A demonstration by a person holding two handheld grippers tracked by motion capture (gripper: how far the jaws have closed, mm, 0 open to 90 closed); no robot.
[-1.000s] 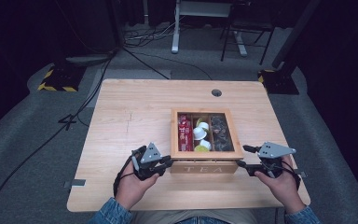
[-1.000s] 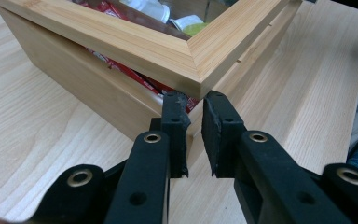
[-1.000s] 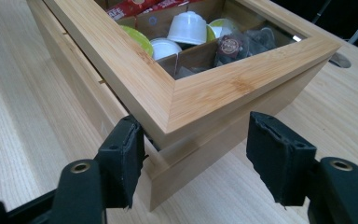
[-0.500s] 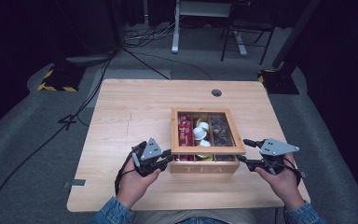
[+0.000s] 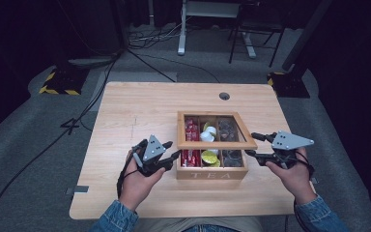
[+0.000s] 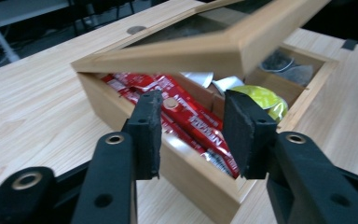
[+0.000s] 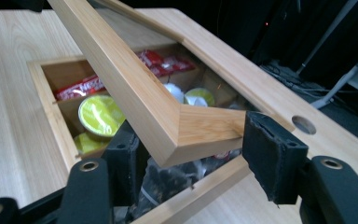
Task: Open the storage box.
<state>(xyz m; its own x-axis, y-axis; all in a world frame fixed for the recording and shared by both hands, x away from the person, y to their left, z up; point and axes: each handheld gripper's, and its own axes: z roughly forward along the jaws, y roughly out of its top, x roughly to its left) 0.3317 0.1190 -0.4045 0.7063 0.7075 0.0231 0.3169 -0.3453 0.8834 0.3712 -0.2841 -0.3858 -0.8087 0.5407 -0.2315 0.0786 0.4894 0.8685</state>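
A wooden tea box (image 5: 211,175) marked TEA stands on the table, its glass lid (image 5: 217,144) tilted up at the front. My right gripper (image 5: 254,146) is at the lid's front right corner (image 7: 200,126). Its jaws have just been closing, and the corner sits between them against the right pad (image 7: 265,144). My left gripper (image 5: 172,150) is beside the box's left front corner. Its jaws have just been opening and stand open with nothing between them (image 6: 196,135). Red sachets (image 6: 191,116), yellow-green capsules (image 7: 100,114) and dark tea bags (image 5: 229,128) lie inside.
The box rests on a light wooden table (image 5: 140,106) with a round cable hole (image 5: 224,95) near its far edge. Bare tabletop lies left of the box. Beyond the table are a dark floor, cables and desk legs (image 5: 181,29).
The lid's front edge has risen with my right gripper. The left gripper's jaws, shut before, have parted while that hand stayed beside the box.
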